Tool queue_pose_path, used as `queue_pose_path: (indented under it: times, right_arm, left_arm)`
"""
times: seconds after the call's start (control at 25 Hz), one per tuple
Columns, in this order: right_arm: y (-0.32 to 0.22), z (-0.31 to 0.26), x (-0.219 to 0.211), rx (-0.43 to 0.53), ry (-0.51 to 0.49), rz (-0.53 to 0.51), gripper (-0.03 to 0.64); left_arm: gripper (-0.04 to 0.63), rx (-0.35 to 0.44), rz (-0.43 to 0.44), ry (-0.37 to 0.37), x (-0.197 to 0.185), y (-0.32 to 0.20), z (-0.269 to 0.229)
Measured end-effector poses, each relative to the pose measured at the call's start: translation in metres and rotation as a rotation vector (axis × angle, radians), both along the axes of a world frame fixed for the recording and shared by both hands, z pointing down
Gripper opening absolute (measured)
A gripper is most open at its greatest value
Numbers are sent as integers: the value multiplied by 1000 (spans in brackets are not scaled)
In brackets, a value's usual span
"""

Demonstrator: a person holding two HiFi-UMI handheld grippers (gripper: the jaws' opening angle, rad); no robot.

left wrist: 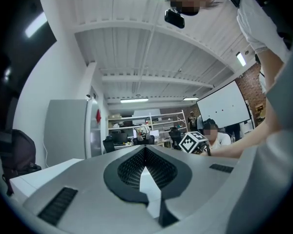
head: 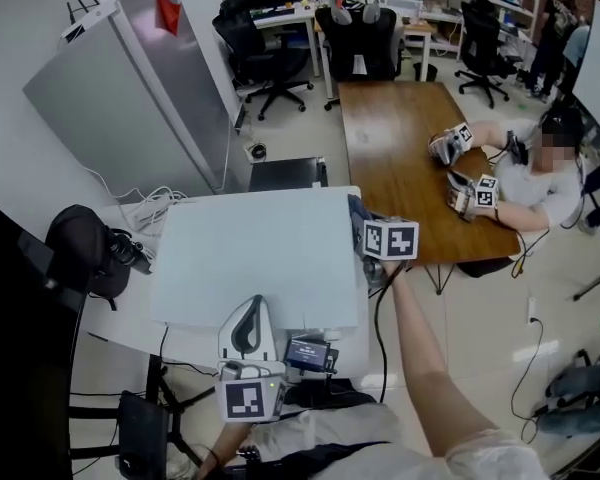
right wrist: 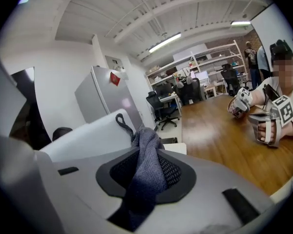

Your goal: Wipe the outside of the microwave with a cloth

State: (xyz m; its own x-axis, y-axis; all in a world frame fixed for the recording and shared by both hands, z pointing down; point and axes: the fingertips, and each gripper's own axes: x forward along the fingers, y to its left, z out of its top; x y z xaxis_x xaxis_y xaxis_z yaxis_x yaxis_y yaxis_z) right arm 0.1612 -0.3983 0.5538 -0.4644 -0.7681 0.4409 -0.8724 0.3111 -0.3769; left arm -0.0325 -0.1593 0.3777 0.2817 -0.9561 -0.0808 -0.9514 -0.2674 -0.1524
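The white microwave (head: 255, 258) fills the middle of the head view, seen from above. My right gripper (head: 370, 230) sits at its right edge, shut on a blue-grey cloth (head: 359, 212) that bunches against the top right corner. In the right gripper view the cloth (right wrist: 149, 169) hangs between the black pads, with the microwave (right wrist: 88, 135) just beyond it. My left gripper (head: 250, 306) points level over the microwave's near edge, shut and holding nothing. In the left gripper view its pads (left wrist: 132, 169) meet at the tips above the white top (left wrist: 44, 172).
A wooden table (head: 400, 148) stands right behind the microwave. A seated person (head: 540, 183) holds grippers there. A grey cabinet (head: 130, 88) rises at the left, with a black bag (head: 80, 248) and cables (head: 145, 208) below it. Office chairs (head: 265, 53) stand further back.
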Motion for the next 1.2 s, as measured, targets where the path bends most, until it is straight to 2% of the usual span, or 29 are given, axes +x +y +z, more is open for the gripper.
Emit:
queue_pose_path:
  times: [0.16,0.4,0.6,0.8,1.04,1.2]
  right_arm:
    - [-8,45,-1,-60,36,-27,97]
    - [-15,109,0,-150,80,-45,97]
    - [-8,131,3,-174,99,-34,97]
    - [6,85,15,-62,103,1,97]
    - [70,-17,10,100,2,-22,97]
    - [100,-51,2,163,-7,-11,97]
  left_arm:
    - [-8,-29,-23,18,4,-2,0]
    - [-8,-25,-41,-23,4,-2,7]
    - [-8,-63,-51,9,10,-5,11]
    - [-8,-61,-64,-1,9,-11,12]
    - [-8,-61,-69,-17,16,-19,12]
    - [-8,-53,-47,-9,29,-24,7]
